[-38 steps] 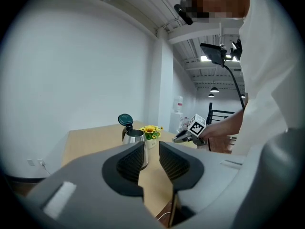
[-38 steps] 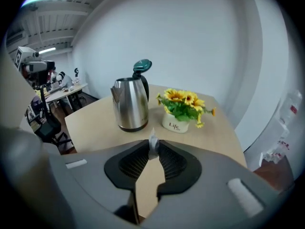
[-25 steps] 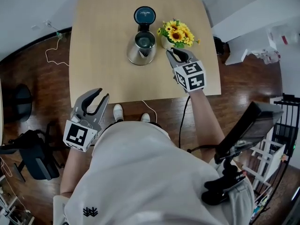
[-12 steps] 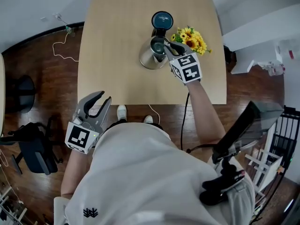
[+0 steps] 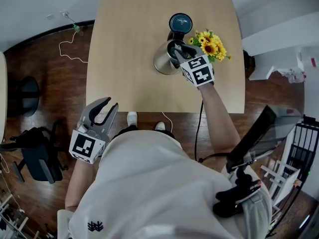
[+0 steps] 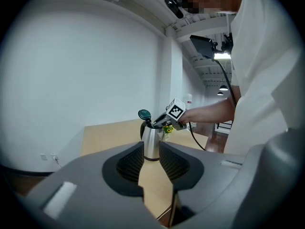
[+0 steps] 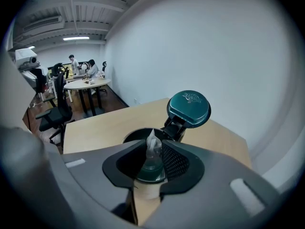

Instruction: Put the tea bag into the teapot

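A steel teapot [image 5: 164, 59] stands on the wooden table [image 5: 124, 59] with its teal lid [image 5: 180, 23] flipped up. My right gripper [image 5: 178, 52] hovers over the pot's open mouth [image 7: 134, 135]. Its jaws are opening, and the white tea bag [image 7: 152, 144] hangs between them, leaning on the right pad with a gap on the left side. The left gripper [image 5: 102, 109] stays off the table's near edge, open and holding nothing. In the left gripper view the teapot [image 6: 151, 146] shows far ahead between the left gripper's [image 6: 151, 163] jaws.
A pot of sunflowers [image 5: 212, 45] stands right beside the teapot, close to my right gripper. A cable [image 5: 163, 119] hangs off the table's near edge. Office chairs [image 5: 35, 156] stand on the wood floor at the left.
My right gripper has moved left from in front of the sunflowers to above the teapot's mouth. The left gripper has stayed put.
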### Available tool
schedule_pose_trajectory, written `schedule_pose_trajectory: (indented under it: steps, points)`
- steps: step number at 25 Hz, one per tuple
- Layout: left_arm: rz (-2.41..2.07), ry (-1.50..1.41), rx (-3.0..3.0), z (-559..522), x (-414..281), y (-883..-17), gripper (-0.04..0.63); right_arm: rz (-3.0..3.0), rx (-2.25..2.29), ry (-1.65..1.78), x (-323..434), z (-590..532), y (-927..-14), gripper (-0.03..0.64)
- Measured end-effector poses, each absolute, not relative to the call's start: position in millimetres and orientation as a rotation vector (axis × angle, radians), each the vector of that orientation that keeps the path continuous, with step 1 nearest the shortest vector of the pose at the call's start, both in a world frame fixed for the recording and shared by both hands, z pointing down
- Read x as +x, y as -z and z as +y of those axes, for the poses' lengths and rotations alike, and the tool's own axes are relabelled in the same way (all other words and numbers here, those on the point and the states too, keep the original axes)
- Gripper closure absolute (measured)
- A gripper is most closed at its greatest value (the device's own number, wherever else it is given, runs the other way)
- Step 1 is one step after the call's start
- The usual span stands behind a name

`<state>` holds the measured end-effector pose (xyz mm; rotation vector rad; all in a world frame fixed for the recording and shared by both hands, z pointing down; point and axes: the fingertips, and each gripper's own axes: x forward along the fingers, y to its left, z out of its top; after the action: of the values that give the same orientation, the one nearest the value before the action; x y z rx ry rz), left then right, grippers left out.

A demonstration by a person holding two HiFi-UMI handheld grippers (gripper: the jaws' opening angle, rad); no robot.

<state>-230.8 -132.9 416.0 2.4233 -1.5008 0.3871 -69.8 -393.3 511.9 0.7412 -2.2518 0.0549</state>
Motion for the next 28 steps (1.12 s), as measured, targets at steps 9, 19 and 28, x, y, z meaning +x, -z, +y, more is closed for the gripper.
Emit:
schedule_pose_trajectory:
  steps: [9, 19, 28]
  points:
    - [-1.504, -0.376, 2.443, -139.3, -236.4, -420.9, 0.517, -2.259, 0.757, -0.058, -66.9, -392.9, -510.5, 0.486]
    - [-1.468, -0.409, 2.497, -149.1, -202.1, -414.2, 0.517, -2.403, 0.851, -0.106, -31.2, -350.0, -458.1, 0.486]
    - [-1.503, -0.360, 2.420, -131.9, -133.0, -395.1, 0.517, -2.488, 0.858, -0.205, 66.5, -257.3, -442.7, 0.486]
